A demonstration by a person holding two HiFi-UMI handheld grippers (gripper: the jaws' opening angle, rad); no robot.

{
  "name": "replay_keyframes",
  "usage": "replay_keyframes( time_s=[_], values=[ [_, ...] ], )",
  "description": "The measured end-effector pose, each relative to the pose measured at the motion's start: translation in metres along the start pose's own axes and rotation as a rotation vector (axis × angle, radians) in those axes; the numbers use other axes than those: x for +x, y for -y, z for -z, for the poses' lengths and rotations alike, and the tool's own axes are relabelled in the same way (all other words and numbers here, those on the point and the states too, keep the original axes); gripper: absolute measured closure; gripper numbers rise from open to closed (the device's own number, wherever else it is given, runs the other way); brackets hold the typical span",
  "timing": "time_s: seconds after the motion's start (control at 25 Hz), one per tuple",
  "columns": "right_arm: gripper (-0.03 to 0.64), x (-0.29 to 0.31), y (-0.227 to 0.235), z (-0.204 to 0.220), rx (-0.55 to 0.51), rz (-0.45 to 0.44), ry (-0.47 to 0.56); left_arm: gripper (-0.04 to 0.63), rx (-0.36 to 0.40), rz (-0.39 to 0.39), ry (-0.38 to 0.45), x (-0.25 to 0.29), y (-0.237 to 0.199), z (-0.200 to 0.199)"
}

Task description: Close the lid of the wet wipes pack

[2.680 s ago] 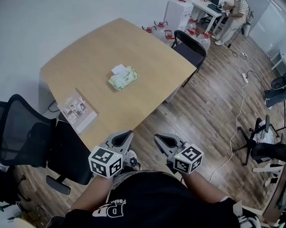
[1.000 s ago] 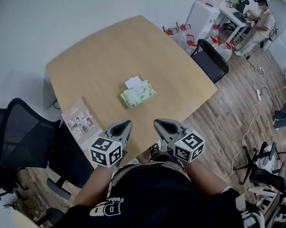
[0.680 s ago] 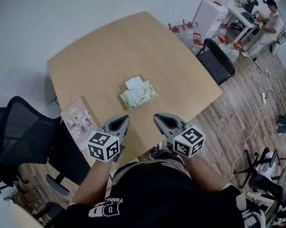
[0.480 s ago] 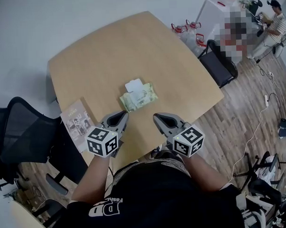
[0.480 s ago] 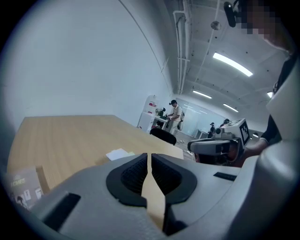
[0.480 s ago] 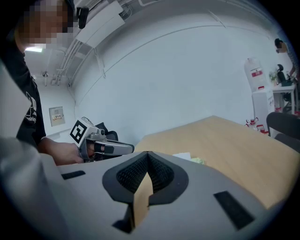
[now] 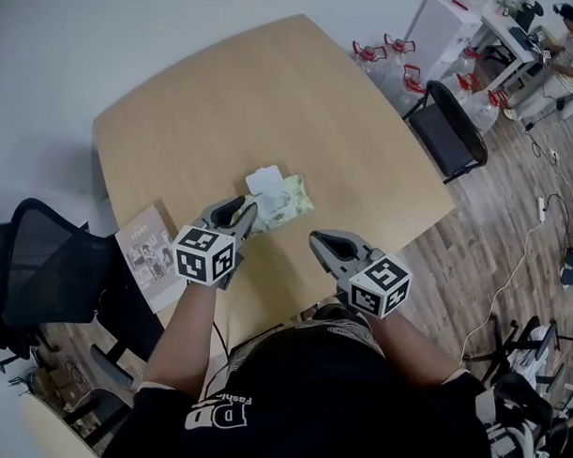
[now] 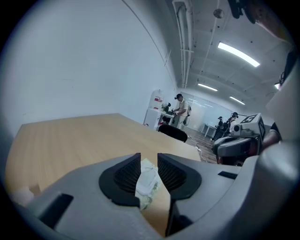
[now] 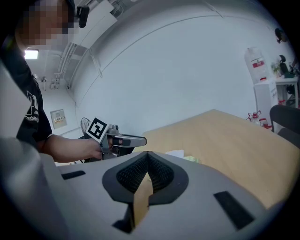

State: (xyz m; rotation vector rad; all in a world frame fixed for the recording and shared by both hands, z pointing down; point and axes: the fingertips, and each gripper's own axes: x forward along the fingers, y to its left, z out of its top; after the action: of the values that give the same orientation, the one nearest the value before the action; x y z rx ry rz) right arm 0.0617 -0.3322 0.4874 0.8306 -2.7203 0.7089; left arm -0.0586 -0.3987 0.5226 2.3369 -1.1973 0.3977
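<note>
- Just ahead of the left gripper point(image 7: 241, 208) lies the pack point(image 7: 283, 197), its lid point(image 7: 264, 180) flipped open. The jaws have just been opening, stand half apart and hold nothing.
- Right gripper point(image 7: 317, 239), short of the pack: jaws together, empty.
- Step: approach. The next move likely calls for folding the lid down.

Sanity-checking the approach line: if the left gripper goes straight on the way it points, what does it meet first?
Most likely the wet wipes pack. It sits dead ahead, framed in the gap of the left gripper, whose jaws have just been opening with nothing gripped. How close it is, I can't judge.
</note>
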Motion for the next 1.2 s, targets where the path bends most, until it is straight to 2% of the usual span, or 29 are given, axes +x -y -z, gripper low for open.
replay_keyframes(
  time_s=[0.24,0.48,0.68,1.0,1.2],
  values=[
    [0.617,0.000,0.026,0.004,0.038,0.007,-0.019,0.491,-0.002,-0.031,-0.086,0.046,-0.042,0.003],
    [0.617,0.000,0.045,0.012,0.063,0.007,-0.041,0.471,-0.075,-0.034,-0.181,0.087,-0.087,0.026],
    [0.617,-0.001,0.056,0.019,0.087,0.018,-0.052,0.446,-0.138,0.033,-0.257,0.109,-0.096,0.043],
    [0.617,-0.003,0.061,0.033,0.120,0.039,-0.063,0.380,-0.114,0.114,-0.337,0.138,-0.098,0.047],
    [0.617,-0.009,0.069,0.035,0.136,0.062,-0.060,0.374,-0.123,0.174,-0.381,0.150,-0.094,0.053]
  ],
)
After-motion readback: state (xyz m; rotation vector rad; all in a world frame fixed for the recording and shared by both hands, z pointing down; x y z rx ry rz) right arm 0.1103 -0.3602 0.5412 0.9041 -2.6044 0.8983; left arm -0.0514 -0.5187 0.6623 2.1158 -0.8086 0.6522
